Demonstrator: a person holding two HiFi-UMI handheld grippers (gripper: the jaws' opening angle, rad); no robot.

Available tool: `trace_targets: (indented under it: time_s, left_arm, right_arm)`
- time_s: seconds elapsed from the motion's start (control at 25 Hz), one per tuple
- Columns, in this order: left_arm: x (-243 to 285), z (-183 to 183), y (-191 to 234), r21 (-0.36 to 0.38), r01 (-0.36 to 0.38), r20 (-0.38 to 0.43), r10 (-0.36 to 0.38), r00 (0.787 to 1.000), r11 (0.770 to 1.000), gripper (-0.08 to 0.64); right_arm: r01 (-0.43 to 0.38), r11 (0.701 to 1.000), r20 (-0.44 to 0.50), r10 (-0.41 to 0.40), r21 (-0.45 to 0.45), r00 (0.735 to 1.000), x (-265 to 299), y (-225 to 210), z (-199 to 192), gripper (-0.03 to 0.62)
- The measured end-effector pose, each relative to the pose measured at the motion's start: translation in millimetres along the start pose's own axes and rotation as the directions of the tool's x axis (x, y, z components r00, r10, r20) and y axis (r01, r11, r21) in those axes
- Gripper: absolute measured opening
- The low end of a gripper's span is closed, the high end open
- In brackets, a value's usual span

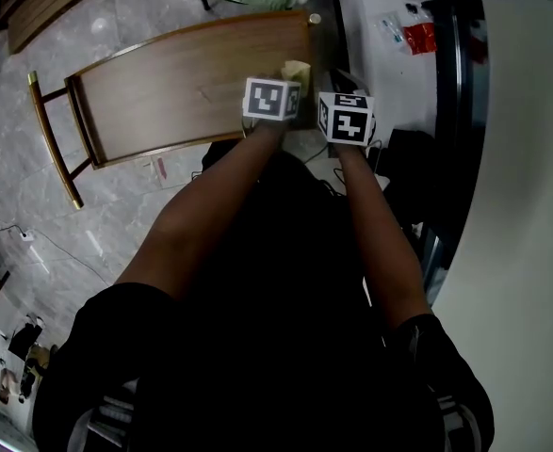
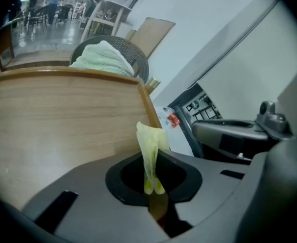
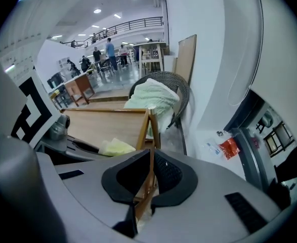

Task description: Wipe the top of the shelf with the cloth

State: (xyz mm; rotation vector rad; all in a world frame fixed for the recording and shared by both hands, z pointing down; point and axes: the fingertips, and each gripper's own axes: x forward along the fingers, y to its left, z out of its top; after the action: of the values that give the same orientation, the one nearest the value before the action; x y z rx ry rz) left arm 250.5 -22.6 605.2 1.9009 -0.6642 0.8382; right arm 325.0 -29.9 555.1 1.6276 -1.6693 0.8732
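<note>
Cloth point(image 2: 151, 146), pale yellow and bunched into a narrow fold, is pinched at its lower end between the closed jaws of the left gripper point(image 2: 153, 186), and the rest of it stands up past the jaw tips. From the head view it is placed over the right end of the shelf point(image 1: 182, 92), close to the edge; whether it is pressed onto the wood cannot be told. Just beside it, the right gripper point(image 3: 145, 181) is seen with its jaws drawn in around the shelf's thin end rail point(image 3: 149, 135), which runs between the pads and looks to be clamped there, apparently to steady the frame. Beyond both grippers the wooden top stretches away to the left, bare, and most of it is judged to be left to wipe. Farther off, a wicker chair point(image 3: 181, 92) with a green bundle point(image 2: 105, 57) on it stands past the shelf's far corner.

Several faults may be expected from here. Only a small part of the cloth is held, so it could be dragged out of the jaws once it is rubbed hard along the board. Because it is bunched and upright, little fabric may be laid flat, and the hard jaw tips could be scraped on the wood instead. The shelf is carried on slim legs, so it could be pushed along the floor or rocked if the hold on the rail is loosened
</note>
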Motion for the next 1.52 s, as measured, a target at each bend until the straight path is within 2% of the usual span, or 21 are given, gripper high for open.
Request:
trace_targets:
  time_s: [0.2, 0.44, 0.8, 1.0, 1.16, 1.52]
  left_arm:
    - [1, -6, 9, -0.005, -0.050, -0.022, 0.050, 0.999, 0.999, 0.031]
    - [-2, -7, 13, 0.033, -0.070, -0.010, 0.071, 0.997, 0.997, 0.032]
    - [-22, -23, 45, 0.013, -0.072, -0.025, 0.073, 0.997, 0.997, 0.032]
    - [-54, -33, 90, 0.020, -0.103, -0.024, 0.103, 0.994, 0.995, 0.032]
    - [-89, -42, 140, 0.046, -0.159, 0.003, 0.159, 0.987, 0.986, 0.032]
    - [-172, -70, 251, 0.014, -0.262, 0.031, 0.261, 0.965, 0.965, 0.032]
  right_arm:
    - [-0.032, 0.999, -0.004, 0.031, -0.035, 0.999, 2, 14, 0, 0.034]
    - [-0.068, 0.995, -0.011, 0.068, -0.069, 0.998, 3, 38, -3, 0.034]
    - [-0.087, 0.994, -0.026, 0.085, -0.069, 0.996, 11, 70, -7, 0.034]
    - [-0.114, 0.990, -0.046, 0.111, -0.085, 0.993, 22, 117, 1, 0.034]
    - [-0.153, 0.982, -0.066, 0.146, -0.111, 0.987, 32, 168, 0, 0.034]
    - [-0.236, 0.954, -0.089, 0.223, -0.182, 0.971, 41, 278, 0, 0.034]
